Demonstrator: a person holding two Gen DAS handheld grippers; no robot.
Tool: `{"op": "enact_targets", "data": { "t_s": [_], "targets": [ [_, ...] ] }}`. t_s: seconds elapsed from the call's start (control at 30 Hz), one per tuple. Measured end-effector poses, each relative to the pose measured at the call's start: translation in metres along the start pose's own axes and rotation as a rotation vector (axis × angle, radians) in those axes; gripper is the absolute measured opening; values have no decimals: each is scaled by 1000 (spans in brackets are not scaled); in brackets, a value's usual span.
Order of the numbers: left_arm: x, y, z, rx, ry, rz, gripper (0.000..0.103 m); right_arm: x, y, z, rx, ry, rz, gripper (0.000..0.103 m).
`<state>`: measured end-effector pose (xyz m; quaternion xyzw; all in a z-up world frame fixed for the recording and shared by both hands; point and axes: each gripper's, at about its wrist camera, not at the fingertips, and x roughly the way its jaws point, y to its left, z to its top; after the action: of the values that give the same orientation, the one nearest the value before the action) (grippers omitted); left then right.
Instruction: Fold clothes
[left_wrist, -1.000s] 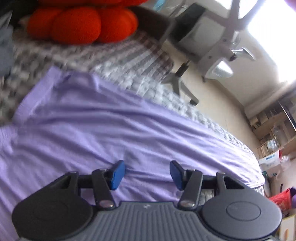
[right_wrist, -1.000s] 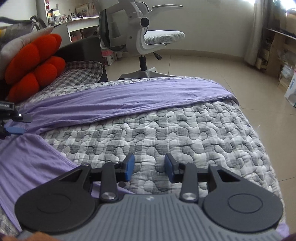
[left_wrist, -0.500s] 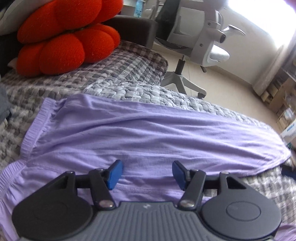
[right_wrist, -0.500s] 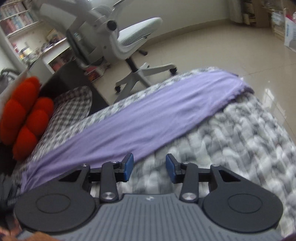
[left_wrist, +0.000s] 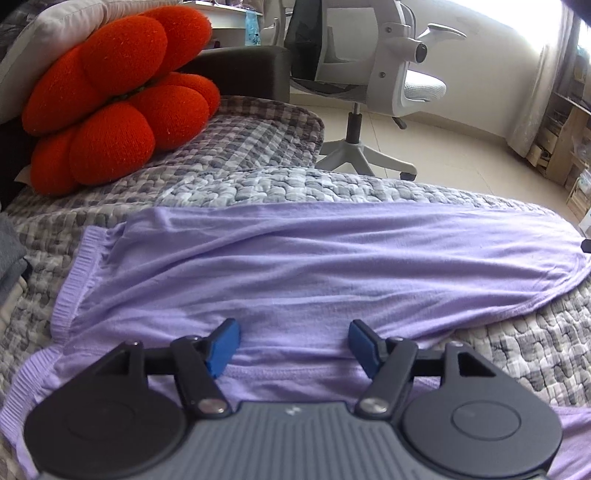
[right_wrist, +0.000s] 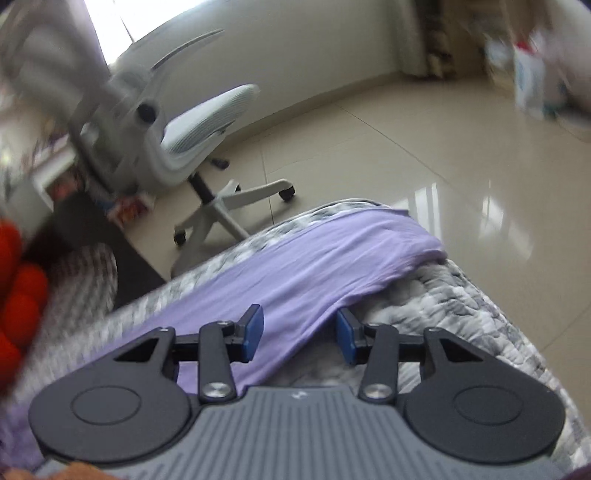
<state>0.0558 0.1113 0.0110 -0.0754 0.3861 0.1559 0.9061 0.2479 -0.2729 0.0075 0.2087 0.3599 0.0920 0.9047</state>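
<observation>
Left wrist view: purple garment spread along bed far edge. Your left gripper and right gripper both opening, empty, above cloth. Step: positioning. Next: pinch near hem, fold across.

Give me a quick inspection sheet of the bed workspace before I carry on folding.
Surface: grey checked quilt covers the bed.
Job's things: lilac garment spread flat across the quilt, ribbed edge at the picture's left, a few soft creases.
Clutter: red lobed cushion at the head; dark folded cloth at the left edge.
Grippers: left tongs opening above the garment, nothing pinched; right tongs opening over its near edge, nothing gripped.
Cables: nothing seen.
Surroundings: white office chair, tiled floor, shelves.
</observation>
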Motion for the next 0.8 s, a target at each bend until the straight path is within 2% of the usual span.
{"op": "enact_targets", "data": {
  "t_s": [0.1, 0.27, 0.33, 0.47, 0.6, 0.63, 0.77, 0.8],
  "targets": [
    [0, 1, -1, -3, -6, 3, 68, 0, -21, 13, 81, -43, -12, 46],
    [1, -5, -2, 10, -18, 26, 71, 4, -32, 21, 107, -65, -57, 46],
    [2, -7, -3, 17, -22, 33, 72, 8, -33, 23, 106, -75, -75, 46],
    [3, -5, -2, 18, -22, 29, 73, 18, -21, 22, -6, -99, -150, 46],
    [4, -5, -1, 23, -25, 30, 73, 25, -28, 23, 28, -92, -147, 44],
    [4, -5, -2, 24, -26, 32, 73, 26, -30, 24, 41, -94, -142, 41],
    [4, -4, -2, 16, -30, 42, 73, 25, -35, 26, 66, -114, -169, 12],
    [4, -3, -2, 15, -31, 44, 73, 24, -36, 27, 71, -119, -176, 9]
  ]
}}
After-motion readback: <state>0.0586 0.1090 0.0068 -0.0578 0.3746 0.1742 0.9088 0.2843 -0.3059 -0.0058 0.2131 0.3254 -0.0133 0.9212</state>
